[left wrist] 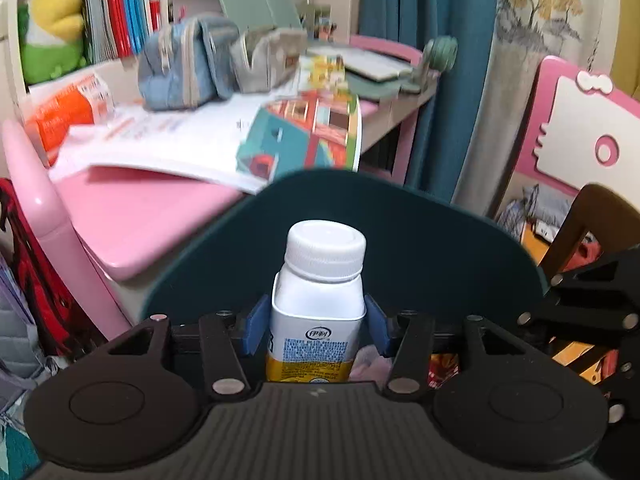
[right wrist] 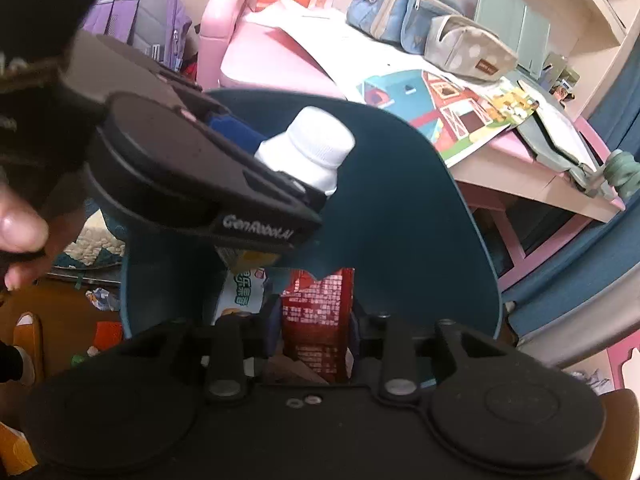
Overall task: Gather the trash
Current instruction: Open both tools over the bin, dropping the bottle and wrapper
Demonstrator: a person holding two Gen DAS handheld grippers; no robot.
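Observation:
My left gripper [left wrist: 318,320] is shut on a white milk bottle [left wrist: 320,280] with a white screw cap, its blue pads pressing on both sides. The bottle hangs in front of a dark teal bin [left wrist: 440,248]. In the right wrist view the same bottle [right wrist: 320,140] and left gripper [right wrist: 280,156] are tilted over the bin's [right wrist: 400,200] open mouth. My right gripper [right wrist: 316,320] points down into the bin. An upright red snack packet [right wrist: 318,308] fills the gap between its fingers. A white-and-green wrapper [right wrist: 240,296] lies inside the bin.
A pink desk [left wrist: 132,220] behind the bin carries an open picture book [left wrist: 280,136], blue and grey pencil cases [right wrist: 404,12] and an orange packet [left wrist: 64,116]. A purple backpack [right wrist: 140,16] stands at the left. A person's hand [right wrist: 20,228] holds the left gripper. Scraps lie on the floor [right wrist: 100,300].

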